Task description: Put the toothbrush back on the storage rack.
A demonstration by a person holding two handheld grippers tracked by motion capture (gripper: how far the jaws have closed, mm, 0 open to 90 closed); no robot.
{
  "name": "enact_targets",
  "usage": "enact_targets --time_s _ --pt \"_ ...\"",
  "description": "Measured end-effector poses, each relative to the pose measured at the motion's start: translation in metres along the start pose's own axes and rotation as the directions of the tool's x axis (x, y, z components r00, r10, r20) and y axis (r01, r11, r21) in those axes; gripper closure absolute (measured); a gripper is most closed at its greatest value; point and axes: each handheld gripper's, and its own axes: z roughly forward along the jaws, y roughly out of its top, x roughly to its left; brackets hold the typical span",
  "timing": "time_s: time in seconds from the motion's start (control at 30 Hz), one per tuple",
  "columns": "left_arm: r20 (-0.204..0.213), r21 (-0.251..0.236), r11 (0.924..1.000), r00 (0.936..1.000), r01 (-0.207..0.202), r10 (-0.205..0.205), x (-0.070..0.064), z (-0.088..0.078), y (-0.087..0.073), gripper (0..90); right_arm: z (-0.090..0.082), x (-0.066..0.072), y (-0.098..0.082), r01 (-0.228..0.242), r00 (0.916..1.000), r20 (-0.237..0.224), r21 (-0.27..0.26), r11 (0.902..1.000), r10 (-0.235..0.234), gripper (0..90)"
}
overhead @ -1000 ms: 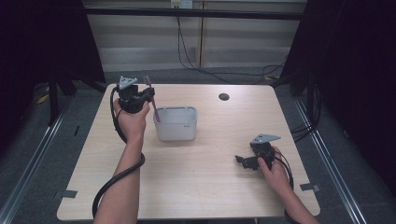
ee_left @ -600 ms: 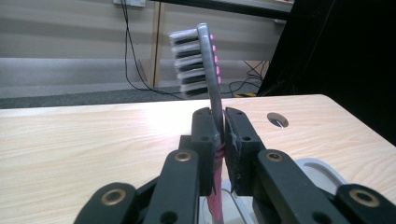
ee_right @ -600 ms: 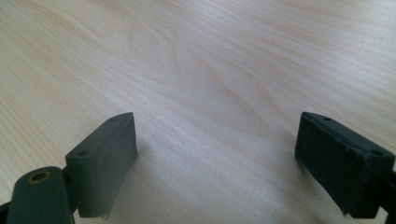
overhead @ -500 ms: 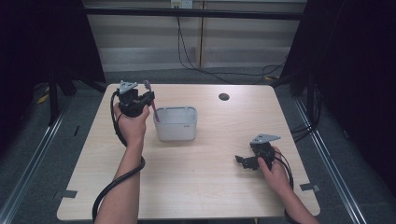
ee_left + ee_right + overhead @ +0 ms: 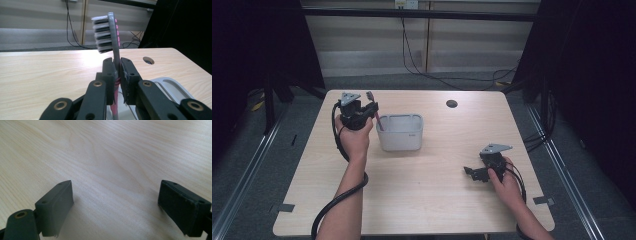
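Pale wood with a fine, wavy grain makes up the table (image 5: 422, 200), a rounded rectangle with a small dark round hole (image 5: 451, 103) near its far edge. My landmark is the grey bin (image 5: 400, 132), a smooth plastic tub with rounded corners and a thick rolled rim, standing left of the table's middle.

Just to the left of the bin, raised above the wood, the left gripper (image 5: 371, 111) has its two flat black pads (image 5: 109, 72) pressed tight on the slim neck of a toothbrush (image 5: 113, 45). The brush stands nearly upright, its blocky head of black and white bristle rows facing left in the left gripper view, small pink studs down its grey back, and a pink ribbed handle running down between the jaws towards the bin's rim. A grey three-cornered plate tops this gripper, and a thick black cable loops from it along the forearm.

Well to the right of the bin and nearer the person, the right gripper (image 5: 475, 172) sits low over bare wood, its chunky matte jaws spread wide with nothing between them.
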Motion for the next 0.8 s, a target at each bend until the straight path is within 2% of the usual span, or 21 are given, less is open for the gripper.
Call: enact_targets --time_s 0.5,0.8 --pt "0.007 0.013 0.9999 0.9999 -0.008 0.008 -0.002 0.000 -0.014 82.3 0.000 0.000 0.000 0.000 1.0000 0.002 0.002 1.0000 0.000 12.3" --pt "0.016 0.016 0.9997 0.9997 -0.017 0.017 -0.006 0.000 -0.017 82.4 0.000 0.000 0.000 0.001 1.0000 0.002 0.002 1.0000 -0.001 12.3"
